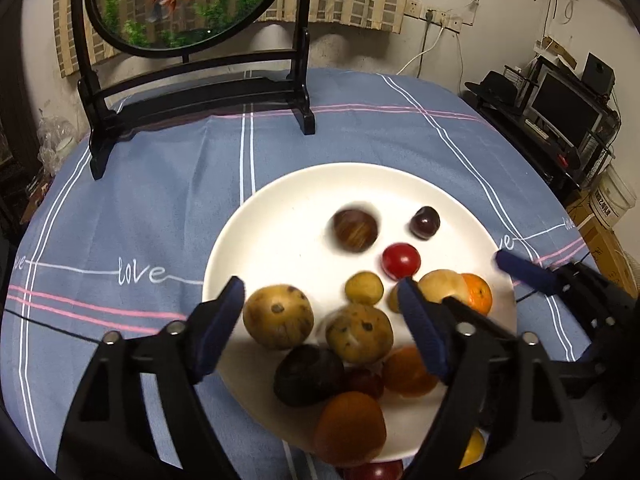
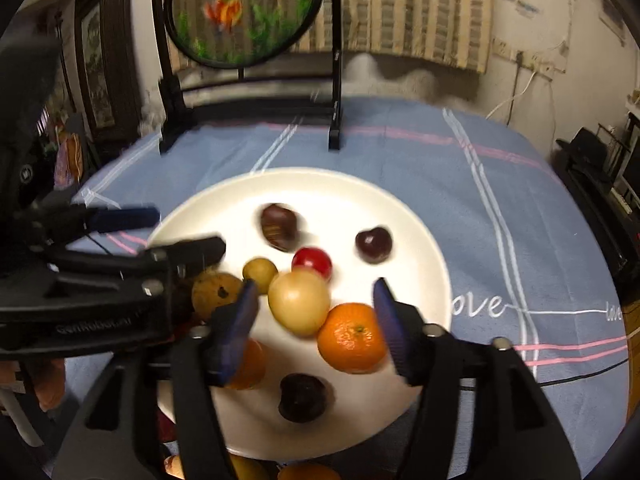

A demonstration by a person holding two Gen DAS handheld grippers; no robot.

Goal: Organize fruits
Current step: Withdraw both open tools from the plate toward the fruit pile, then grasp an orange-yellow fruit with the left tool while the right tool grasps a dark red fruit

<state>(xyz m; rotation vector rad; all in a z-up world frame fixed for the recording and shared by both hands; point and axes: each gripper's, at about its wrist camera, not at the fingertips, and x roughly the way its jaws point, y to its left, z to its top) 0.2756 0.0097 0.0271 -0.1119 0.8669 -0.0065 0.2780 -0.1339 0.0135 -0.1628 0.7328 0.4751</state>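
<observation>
Fruit crowds the near half of the white plate (image 1: 256, 216) under both my claws. My left gripper (image 1: 320, 304) stands wide, its blue pads clear of everything; between them lie two spotted tan fruits (image 1: 278, 316), touching side by side, with a dark plum (image 1: 308, 374) at six o'clock from them and a blurred orange one (image 1: 350, 428) nearest of all. Its right finger (image 1: 424, 332) covers part of another orange fruit (image 1: 408, 372). My right gripper (image 2: 314, 312) is open about halfway and grips nothing: a mandarin (image 2: 352, 338) lies just inside its right pad, touching a pale yellow fruit (image 2: 299, 304) at ten o'clock from it, and a dark plum (image 2: 302, 398) sits at six o'clock, apart from both. Past those, toward twelve, a small yellowish fruit (image 2: 260, 274) and a red cherry tomato (image 2: 312, 262) sit near the plate's middle. Farther still are a brown striped chestnut (image 2: 280, 226) at eleven o'clock and a dark cherry (image 2: 374, 244) at one o'clock, well apart from each other. The plate rests on a blue tablecloth (image 1: 160, 184) with white and pink stripes. At twelve o'clock, at the far edge, stands a black wooden stand (image 1: 192, 92) holding a round goldfish panel (image 1: 188, 0).
</observation>
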